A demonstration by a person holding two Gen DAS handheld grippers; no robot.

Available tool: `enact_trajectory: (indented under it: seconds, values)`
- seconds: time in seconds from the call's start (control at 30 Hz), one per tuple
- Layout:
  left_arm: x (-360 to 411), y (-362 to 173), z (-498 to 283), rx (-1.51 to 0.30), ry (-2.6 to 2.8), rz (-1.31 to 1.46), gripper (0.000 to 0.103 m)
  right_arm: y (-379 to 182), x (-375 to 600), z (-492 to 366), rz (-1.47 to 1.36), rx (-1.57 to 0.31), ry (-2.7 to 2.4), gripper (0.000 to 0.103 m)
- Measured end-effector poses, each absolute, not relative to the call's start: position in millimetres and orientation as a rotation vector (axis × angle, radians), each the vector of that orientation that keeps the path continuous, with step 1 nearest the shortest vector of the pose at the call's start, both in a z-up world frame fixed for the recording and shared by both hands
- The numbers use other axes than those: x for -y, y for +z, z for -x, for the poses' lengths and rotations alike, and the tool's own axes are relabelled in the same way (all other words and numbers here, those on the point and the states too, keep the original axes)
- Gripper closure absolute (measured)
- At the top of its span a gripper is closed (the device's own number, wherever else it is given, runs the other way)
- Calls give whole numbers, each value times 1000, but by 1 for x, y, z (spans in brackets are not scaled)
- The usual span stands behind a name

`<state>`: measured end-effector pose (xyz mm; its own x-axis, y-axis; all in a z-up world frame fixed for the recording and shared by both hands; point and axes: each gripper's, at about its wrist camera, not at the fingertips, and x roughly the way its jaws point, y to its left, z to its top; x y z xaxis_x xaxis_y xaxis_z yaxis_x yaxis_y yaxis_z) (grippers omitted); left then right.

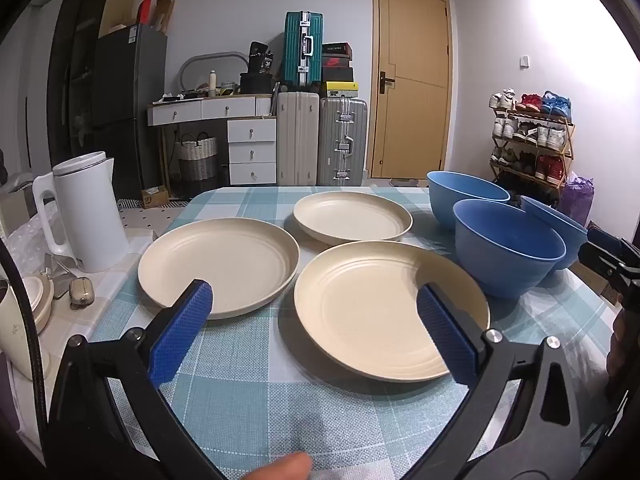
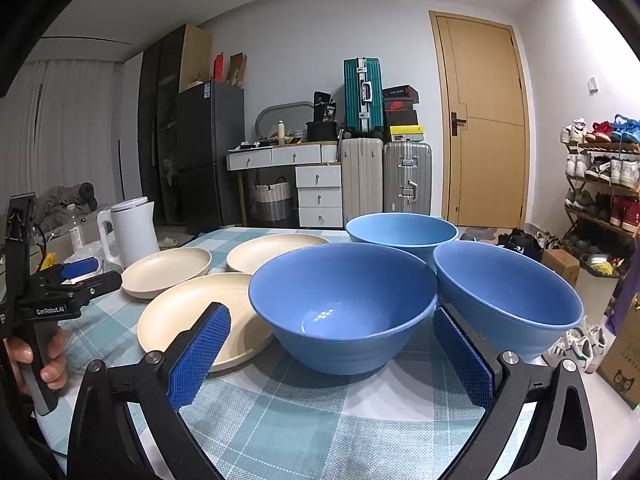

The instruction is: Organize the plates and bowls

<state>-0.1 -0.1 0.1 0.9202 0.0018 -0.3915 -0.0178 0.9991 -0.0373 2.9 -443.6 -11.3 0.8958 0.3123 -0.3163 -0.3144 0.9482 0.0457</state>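
Three cream plates lie on the checked tablecloth: a near one (image 1: 384, 308), a left one (image 1: 218, 264) and a far one (image 1: 352, 216). Three blue bowls stand to their right: a near bowl (image 2: 340, 300), a right bowl (image 2: 508, 296) and a far bowl (image 2: 400, 232). My left gripper (image 1: 316, 292) is open and empty, its blue pads straddling the near plate's left half. My right gripper (image 2: 332, 316) is open and empty, its pads on either side of the near bowl, just short of it. The left gripper also shows in the right wrist view (image 2: 76, 272).
A white kettle (image 1: 86, 212) stands on a side surface left of the table, with a small cup (image 1: 38, 296) near it. The table's (image 1: 256, 400) right edge runs beside the bowls. A shoe rack (image 1: 532, 140), suitcases and a door stand behind.
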Motion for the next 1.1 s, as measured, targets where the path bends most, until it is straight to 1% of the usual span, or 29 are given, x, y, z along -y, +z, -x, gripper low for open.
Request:
enact_trajectory:
  seconds: [1.1]
  values:
    - [0, 0, 0, -409, 10, 44, 1, -11, 443, -4, 9, -341, 325, 0]
